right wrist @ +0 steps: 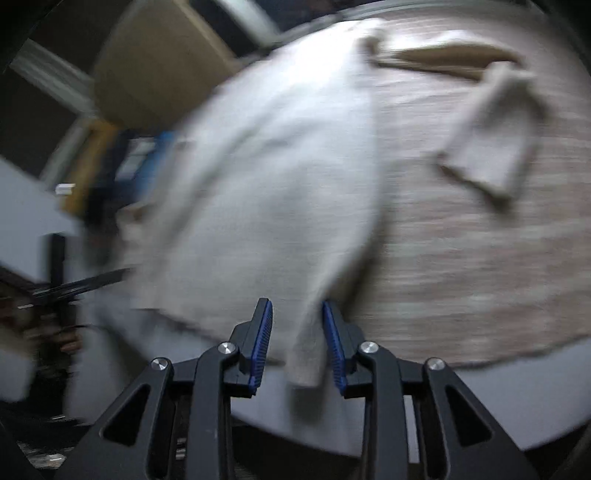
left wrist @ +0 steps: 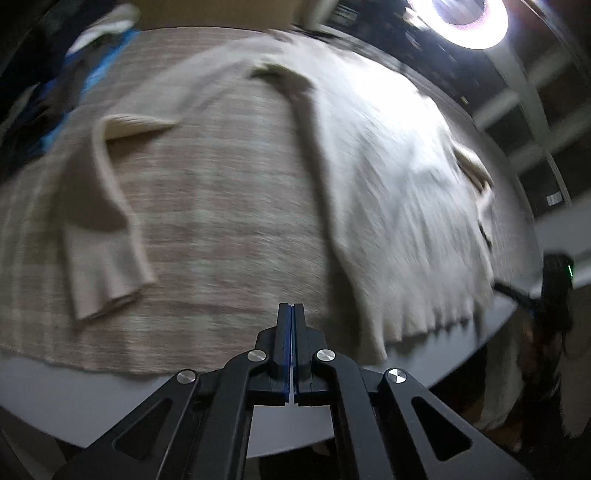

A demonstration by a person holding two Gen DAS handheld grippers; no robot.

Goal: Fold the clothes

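A cream knitted sweater (left wrist: 388,192) lies spread over a pinkish-beige woven cloth (left wrist: 207,221) on a grey table (left wrist: 55,398), both views smeared by motion blur. In the left wrist view the left gripper (left wrist: 291,310) is clenched, its blue-lined fingers pressed together with nothing between them, poised over the cloth's near edge. The sweater's body fills the 1 to 3 o'clock area; one sleeve (left wrist: 107,236) bends down at 9 o'clock, its ribbed cuff lying flat on the cloth. A bright ring light (left wrist: 461,22) glares at 1 o'clock, and a dark pile with blue patches (left wrist: 55,92) sits at 10 o'clock, beyond the cloth. In the right wrist view the right gripper (right wrist: 297,343) stands parted, a corner of the sweater's hem (right wrist: 306,354) hanging between its blue pads (right wrist: 334,343), touching or just beside the right one. A cardboard box (right wrist: 155,66) stands behind at 11 o'clock.
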